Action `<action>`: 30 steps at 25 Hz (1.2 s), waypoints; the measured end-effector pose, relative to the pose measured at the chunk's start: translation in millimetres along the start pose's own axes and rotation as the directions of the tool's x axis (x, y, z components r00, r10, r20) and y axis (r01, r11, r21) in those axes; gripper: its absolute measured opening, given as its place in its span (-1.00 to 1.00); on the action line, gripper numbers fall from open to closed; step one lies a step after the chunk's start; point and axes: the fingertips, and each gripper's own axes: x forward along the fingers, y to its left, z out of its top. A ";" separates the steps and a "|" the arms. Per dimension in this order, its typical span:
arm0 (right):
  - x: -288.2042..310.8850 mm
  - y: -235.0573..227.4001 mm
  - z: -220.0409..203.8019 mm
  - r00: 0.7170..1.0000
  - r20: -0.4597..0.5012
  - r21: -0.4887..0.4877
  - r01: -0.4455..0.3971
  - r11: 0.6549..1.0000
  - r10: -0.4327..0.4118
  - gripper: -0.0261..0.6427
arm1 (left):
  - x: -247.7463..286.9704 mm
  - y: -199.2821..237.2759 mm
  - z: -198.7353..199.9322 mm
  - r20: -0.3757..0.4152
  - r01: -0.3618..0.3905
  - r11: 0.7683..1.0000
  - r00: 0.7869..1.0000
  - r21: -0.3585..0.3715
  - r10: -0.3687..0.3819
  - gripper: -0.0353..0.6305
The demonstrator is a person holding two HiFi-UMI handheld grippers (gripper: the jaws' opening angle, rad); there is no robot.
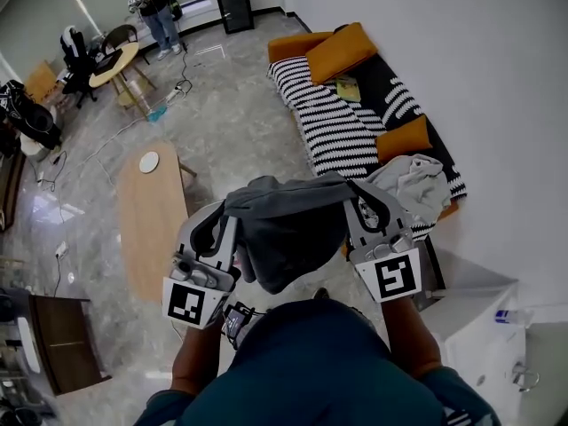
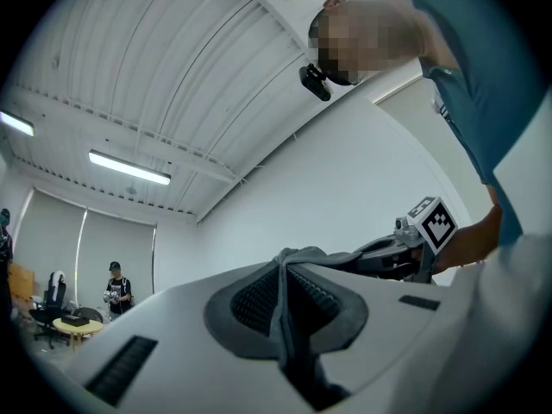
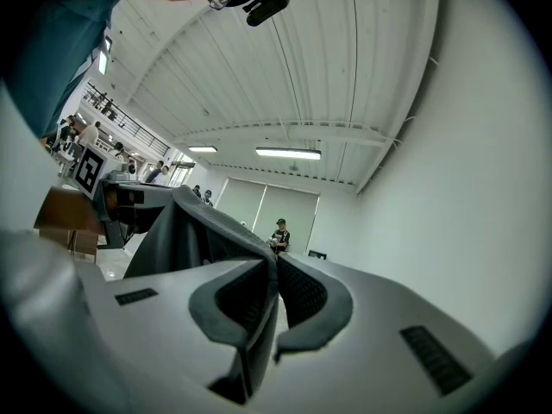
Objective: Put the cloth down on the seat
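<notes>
Head view showed the cloth [image 1: 286,233] hanging in the air short of the seat [image 1: 337,136], stretched between left gripper [image 1: 229,213] and right gripper [image 1: 353,193], each pinched tight on an edge; released this early, it would likely land on the floor [image 1: 231,118].

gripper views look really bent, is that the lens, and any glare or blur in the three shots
Left gripper view: fisheye lens, black corners, curved ceiling ribs; the cloth close to the lens looks slightly soft. Right gripper view: same fisheye bending, strip light bright but no flare. Head view: sharp, with pale glare on the glossy floor.
</notes>
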 end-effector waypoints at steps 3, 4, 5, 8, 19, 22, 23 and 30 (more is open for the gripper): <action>-3.5 -21.5 -7.0 1.000 0.007 0.011 -0.013 1.000 0.013 -0.82 | 19.4 -11.4 1.0 0.014 -0.016 1.000 1.000 0.014 0.016 -0.82; -4.6 -27.9 -8.8 1.000 0.009 0.013 -0.016 1.000 0.015 -0.82 | 22.7 -15.2 -2.9 -0.004 -0.023 1.000 1.000 0.018 0.023 -0.82; -5.3 -34.1 -10.5 1.000 0.012 0.015 -0.016 1.000 0.016 -0.82 | 25.7 -19.4 -6.4 -0.021 -0.027 0.999 0.999 0.019 0.028 -0.82; -5.3 -46.8 -13.3 1.000 0.024 0.027 -0.011 1.000 0.010 -0.82 | 35.6 -28.8 -8.7 -0.038 -0.019 1.000 0.999 0.010 0.019 -0.82; 20.4 -52.5 -23.4 0.999 -0.027 0.029 0.044 0.999 -0.043 -0.82 | 65.6 1.7 -15.5 0.004 0.057 0.998 0.998 -0.009 -0.057 -0.82; 35.8 -53.6 -23.2 0.997 -0.042 0.020 0.070 0.997 -0.069 -0.82 | 68.8 16.9 -27.8 -0.044 0.079 0.997 0.996 -0.011 -0.080 -0.82; 42.6 -52.2 -22.2 0.996 -0.040 0.019 0.078 0.997 -0.077 -0.82 | 68.6 23.2 -31.1 -0.052 0.086 0.996 0.995 -0.013 -0.087 -0.82; 84.2 -31.6 -16.4 0.993 -0.040 0.005 0.115 0.993 -0.115 -0.82 | 64.6 72.1 -39.8 -0.028 0.121 0.992 0.992 -0.016 -0.122 -0.82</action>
